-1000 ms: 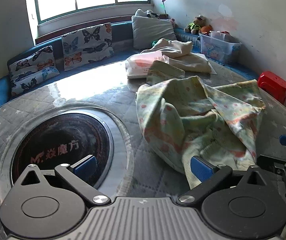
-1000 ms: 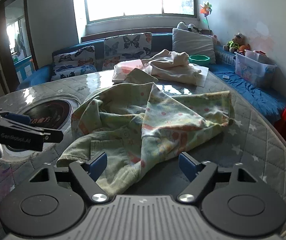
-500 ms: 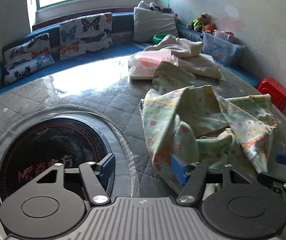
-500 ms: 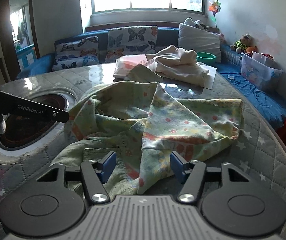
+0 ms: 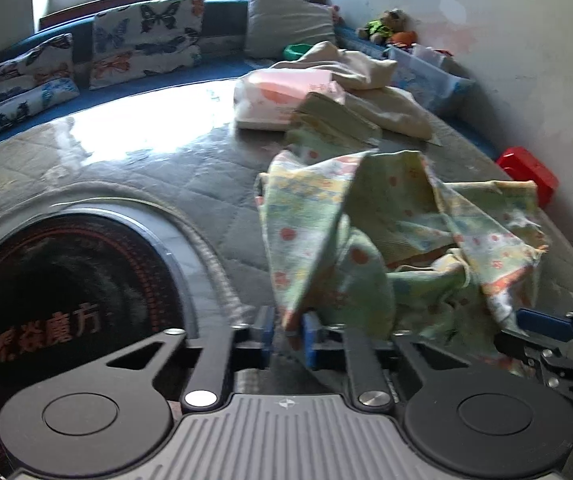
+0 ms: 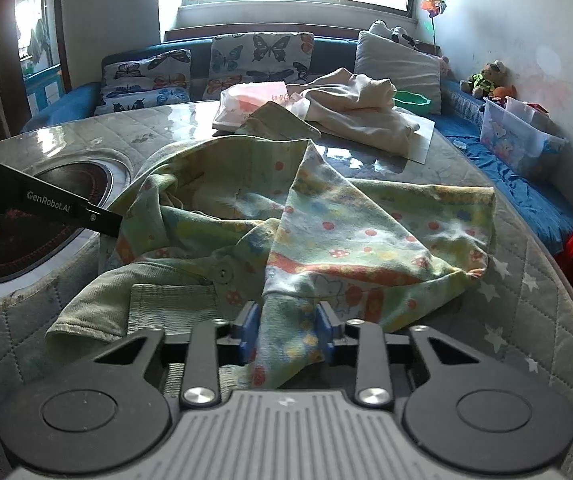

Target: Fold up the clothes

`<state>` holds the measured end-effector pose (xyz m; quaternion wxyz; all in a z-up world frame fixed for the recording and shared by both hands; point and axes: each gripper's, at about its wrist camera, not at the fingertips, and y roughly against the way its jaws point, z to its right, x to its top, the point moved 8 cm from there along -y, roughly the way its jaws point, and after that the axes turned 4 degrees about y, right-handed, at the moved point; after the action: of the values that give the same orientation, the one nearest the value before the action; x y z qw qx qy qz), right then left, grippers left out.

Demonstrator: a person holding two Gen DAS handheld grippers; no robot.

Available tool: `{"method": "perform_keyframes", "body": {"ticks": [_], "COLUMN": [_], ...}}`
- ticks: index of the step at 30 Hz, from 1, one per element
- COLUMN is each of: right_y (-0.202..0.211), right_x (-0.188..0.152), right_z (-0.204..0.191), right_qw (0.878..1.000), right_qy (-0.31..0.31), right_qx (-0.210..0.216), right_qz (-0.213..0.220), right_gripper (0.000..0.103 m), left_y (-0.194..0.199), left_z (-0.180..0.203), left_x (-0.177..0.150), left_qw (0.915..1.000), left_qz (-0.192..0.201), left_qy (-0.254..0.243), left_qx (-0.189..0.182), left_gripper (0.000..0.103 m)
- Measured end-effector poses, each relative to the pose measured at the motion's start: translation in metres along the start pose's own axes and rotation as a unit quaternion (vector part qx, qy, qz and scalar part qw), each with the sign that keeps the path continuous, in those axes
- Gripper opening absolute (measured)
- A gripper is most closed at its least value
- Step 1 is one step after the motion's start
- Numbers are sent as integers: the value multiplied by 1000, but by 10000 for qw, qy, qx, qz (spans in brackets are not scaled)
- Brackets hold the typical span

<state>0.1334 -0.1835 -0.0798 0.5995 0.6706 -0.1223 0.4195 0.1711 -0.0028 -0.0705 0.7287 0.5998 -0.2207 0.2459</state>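
Floral garment [image 6: 326, 232] crumpled on quilted counter [image 6: 526, 300]. Your left gripper [image 5: 288, 336] closing on thin fold; right gripper [image 6: 286, 330] closing around bunched edge. Risk: left pinch shallow, fabric may slip; layers bunched, lift may drag tangle.

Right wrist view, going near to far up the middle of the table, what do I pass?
Right tongs closing on a fold of cloth → crumpled green patterned garment → cream-coloured crumpled garment → grey square cushion on the blue bench.
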Motion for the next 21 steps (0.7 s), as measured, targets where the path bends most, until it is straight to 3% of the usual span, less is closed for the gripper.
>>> {"method": "perform_keyframes", "body": {"ticks": [3,9,19,21], "right_y": [5,22,78,81], "right_x": [1,2,1,2], "right_z": [2,-2,-5,-7], "right_qw": [10000,9998,9983,9981], "right_qy": [8,110,368,422], "right_qx": [7,17,149,200], "right_qz": [31,162,423,413], "right_gripper": [13,4,3,7], "left_y": [8,30,79,90], "left_z": [5,10,5,6], "left_x": [0,3,-13,-19], "left_qw": [9999,9992,9977,9973], "left_qz": [112,341,592,635], "left_qy": [-83,-168,-150,-161], "left_qx": [-65,-149,-280,-329], "left_gripper": [7,6,6,6]}}
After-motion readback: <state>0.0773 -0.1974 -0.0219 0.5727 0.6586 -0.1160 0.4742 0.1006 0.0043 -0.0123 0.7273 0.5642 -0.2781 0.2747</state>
